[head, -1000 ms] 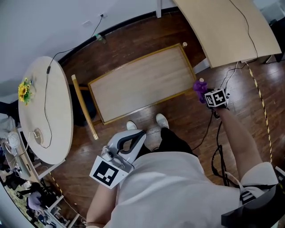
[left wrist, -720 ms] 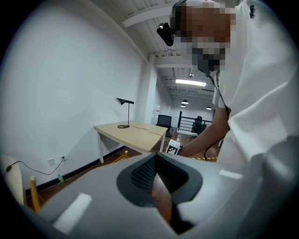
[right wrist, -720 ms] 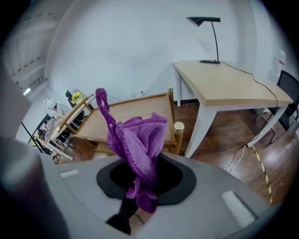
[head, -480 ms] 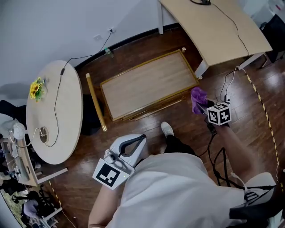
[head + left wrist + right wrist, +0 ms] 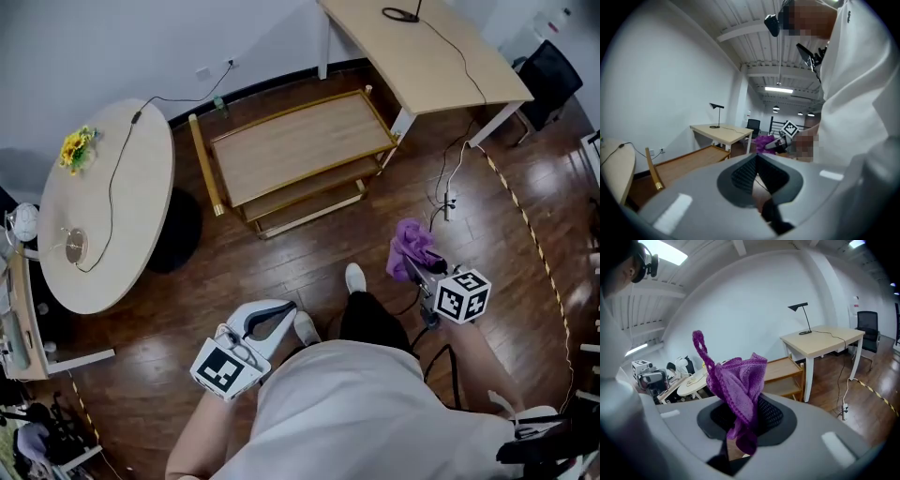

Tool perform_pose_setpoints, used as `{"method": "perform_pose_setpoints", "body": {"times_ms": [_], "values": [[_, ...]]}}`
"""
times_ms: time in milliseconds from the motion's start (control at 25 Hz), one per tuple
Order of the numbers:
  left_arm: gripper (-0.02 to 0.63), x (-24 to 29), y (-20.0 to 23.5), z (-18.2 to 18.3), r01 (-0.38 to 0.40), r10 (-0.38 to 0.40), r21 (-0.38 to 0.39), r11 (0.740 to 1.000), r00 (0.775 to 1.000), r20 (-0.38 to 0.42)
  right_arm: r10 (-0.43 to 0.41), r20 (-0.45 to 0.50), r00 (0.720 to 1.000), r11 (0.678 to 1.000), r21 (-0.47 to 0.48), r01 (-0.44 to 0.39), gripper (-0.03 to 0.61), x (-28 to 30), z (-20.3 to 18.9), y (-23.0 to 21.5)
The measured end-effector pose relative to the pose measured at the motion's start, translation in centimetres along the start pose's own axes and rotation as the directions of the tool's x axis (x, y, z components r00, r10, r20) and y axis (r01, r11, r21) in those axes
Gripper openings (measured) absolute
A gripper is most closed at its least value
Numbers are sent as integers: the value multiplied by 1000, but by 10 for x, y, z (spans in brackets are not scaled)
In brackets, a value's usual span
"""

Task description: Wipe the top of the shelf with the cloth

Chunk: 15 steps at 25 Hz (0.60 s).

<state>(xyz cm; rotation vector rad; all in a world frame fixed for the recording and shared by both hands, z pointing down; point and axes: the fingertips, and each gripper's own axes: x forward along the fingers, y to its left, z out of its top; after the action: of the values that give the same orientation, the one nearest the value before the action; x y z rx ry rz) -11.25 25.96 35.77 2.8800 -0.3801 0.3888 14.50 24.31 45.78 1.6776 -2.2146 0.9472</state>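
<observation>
1. The step in hand looks like the approach. The cloth (image 5: pixel 411 246) is well apart from the shelf (image 5: pixel 300 145), on the person's side of it.
2. The right gripper (image 5: pixel 417 266) pinches the cloth between clenched jaws. It is a purple, knitted, floppy bunch with a loose loop.
3. The left gripper (image 5: pixel 277 311) has its jaws pressed together on nothing, farther from the shelf.
4. The shelf top is a flat rectangle of pale wood with a raised golden rim.
5. Next, the cloth likely needs carrying over the top and pressing flat against it.
</observation>
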Motion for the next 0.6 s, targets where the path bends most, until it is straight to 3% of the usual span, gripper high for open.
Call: {"method": "perform_pose_setpoints", "body": {"times_ms": [400,600], "values": [[18,12,-84,6,-65,64,13,998,996,58,79,115,990,981,-184,-57,101,-120,7,22],[18,46,-157,18,-118,115,21,993,988,107,104,152,983,978,-197,-73,101,-201,-10,-1]]}}
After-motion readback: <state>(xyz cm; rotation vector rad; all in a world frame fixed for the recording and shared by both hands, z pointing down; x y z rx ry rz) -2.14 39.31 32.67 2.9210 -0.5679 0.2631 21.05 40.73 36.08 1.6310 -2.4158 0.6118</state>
